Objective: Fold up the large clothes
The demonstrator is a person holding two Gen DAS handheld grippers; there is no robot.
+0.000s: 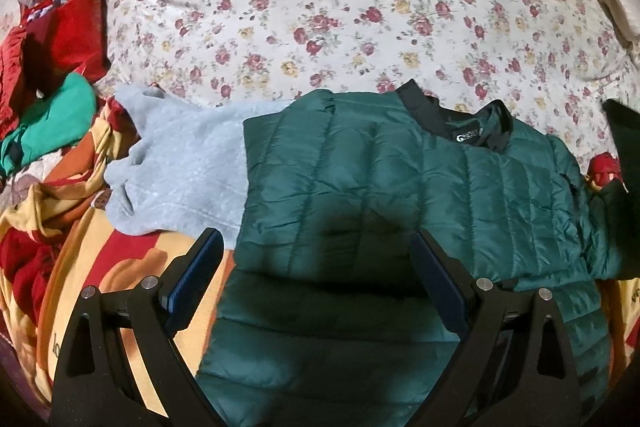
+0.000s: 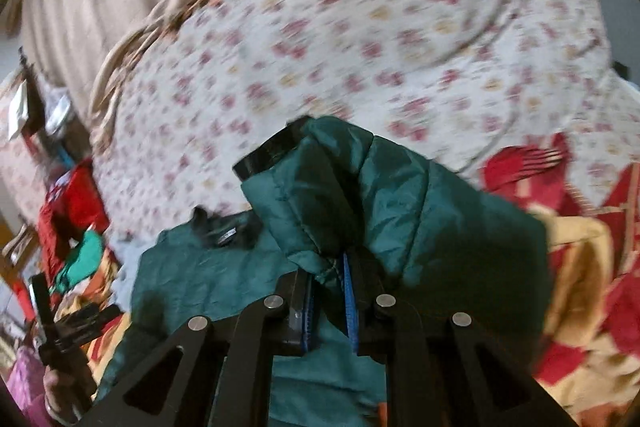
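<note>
A dark green quilted jacket [image 1: 400, 195] with a black collar lies on the bed, partly folded, its collar pointing away from me. My left gripper [image 1: 316, 259] is open and empty, its fingers spread just above the jacket's near part. In the right wrist view my right gripper [image 2: 328, 267] is shut on a bunched fold of the green jacket [image 2: 392, 211] and holds it lifted above the rest of the garment. The black cuff [image 2: 272, 151] of that part sticks up. The left gripper also shows in the right wrist view [image 2: 68, 331] at the far left.
A grey sweater [image 1: 180, 163] lies left of the jacket, partly under it. Red and green clothes [image 1: 52, 67] are piled at the far left. A floral bedsheet [image 1: 340, 19] covers the bed beyond. A red and yellow blanket [image 1: 100, 267] lies beneath the clothes.
</note>
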